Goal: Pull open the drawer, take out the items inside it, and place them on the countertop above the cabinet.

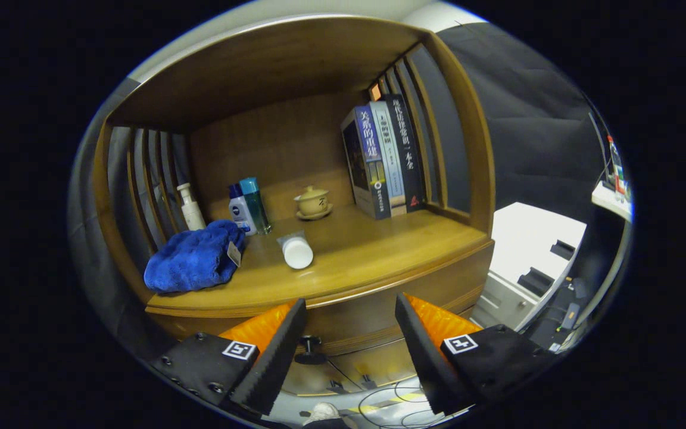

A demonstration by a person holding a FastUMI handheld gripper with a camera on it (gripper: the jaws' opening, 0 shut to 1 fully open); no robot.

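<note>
My gripper (350,313) is open, its fingers spread wide with nothing between them. Just beyond them is the front of the wooden cabinet's drawer (373,322), with its dark round knob (310,348) close to the left finger. The drawer looks shut. Above it runs the countertop (379,250). On it lie a crumpled blue towel (191,259) at the left and a white tube (296,250) on its side near the middle.
At the back of the countertop stand a white pump bottle (190,208), a small white bottle (240,211), a teal bottle (255,202), a lidded tan cup on a saucer (313,202) and several upright books (384,158). A white-topped unit (527,262) stands at the right. Cables lie on the floor below.
</note>
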